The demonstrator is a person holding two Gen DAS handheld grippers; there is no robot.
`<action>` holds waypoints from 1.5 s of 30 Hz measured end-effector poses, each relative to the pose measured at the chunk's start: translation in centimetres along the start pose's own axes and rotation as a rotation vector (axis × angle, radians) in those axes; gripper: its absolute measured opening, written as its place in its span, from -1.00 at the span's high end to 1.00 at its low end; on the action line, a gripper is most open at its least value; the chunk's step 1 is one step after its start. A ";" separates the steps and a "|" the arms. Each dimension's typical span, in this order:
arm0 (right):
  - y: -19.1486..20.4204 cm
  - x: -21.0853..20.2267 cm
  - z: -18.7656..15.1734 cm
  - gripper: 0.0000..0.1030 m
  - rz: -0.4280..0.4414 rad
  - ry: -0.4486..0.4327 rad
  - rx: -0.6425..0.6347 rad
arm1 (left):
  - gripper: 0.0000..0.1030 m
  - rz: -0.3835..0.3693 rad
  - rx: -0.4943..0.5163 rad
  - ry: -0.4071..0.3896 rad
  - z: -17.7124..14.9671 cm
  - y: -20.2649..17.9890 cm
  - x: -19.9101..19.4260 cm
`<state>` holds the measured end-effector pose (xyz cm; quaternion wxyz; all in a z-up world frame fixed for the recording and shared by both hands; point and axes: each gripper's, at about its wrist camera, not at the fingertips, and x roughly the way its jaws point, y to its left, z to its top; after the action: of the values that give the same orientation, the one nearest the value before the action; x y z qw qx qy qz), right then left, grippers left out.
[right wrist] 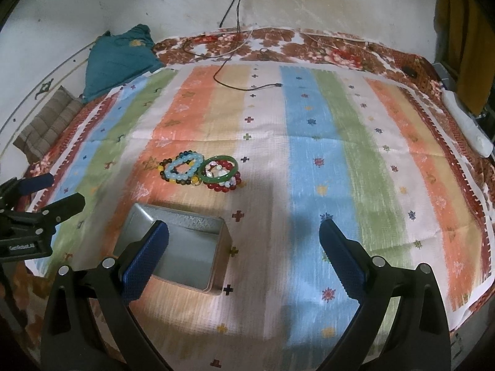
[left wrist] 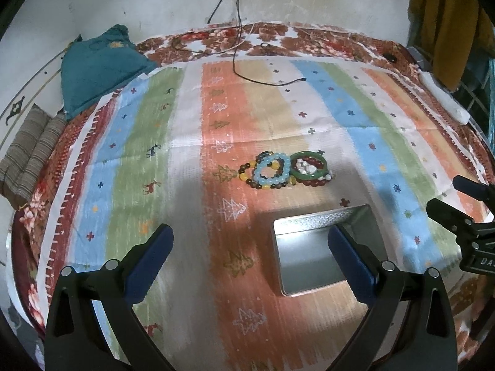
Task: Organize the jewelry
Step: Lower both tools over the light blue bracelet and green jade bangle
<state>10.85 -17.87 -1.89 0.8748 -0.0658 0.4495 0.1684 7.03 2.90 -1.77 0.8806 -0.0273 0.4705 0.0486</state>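
Two tools are in view, one per hand. The left tool (left wrist: 250, 247) fills the bottom of the left wrist view with its two blue-padded fingers spread wide, holding nothing; its right finger overlaps the tin in the frame, though contact cannot be told. The right tool (right wrist: 244, 244) fills the bottom of the right wrist view, also spread wide and empty, its left finger in front of the tin's near corner. Both pads are ribbed blue rubber on black plastic arms with silver rivets.

One tin (left wrist: 304, 256) sits just beyond the tools, lower centre-right in the left view: a rectangular metal box with rounded corners, open on top and empty inside, with a dull silver sheen.

Past it, at mid-frame, lies one tight cluster of bracelets, touching and partly stacked. At least four can be made out; the exact count is unclear. There is a pale blue bead bracelet (left wrist: 272, 170), a smooth green bangle (left wrist: 309, 173), a strand of dark and yellow beads (left wrist: 247, 176) and dark red beads (right wrist: 222, 187) under the bangle.

All rest on a woven striped cloth (left wrist: 185, 154) over a floral bed cover. One black cable (left wrist: 238, 71) trails at the top, and one teal cushion (left wrist: 99, 65) sits upper left.
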 end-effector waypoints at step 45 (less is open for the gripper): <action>-0.8 13.6 7.4 -0.92 0.000 0.212 -0.004 | -0.89 0.022 0.036 0.176 6.6 1.3 13.0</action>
<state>24.09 -13.47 -8.57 0.8222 -0.0850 0.5392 0.1613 19.49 5.61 -8.89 0.8356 -0.0103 0.5472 0.0473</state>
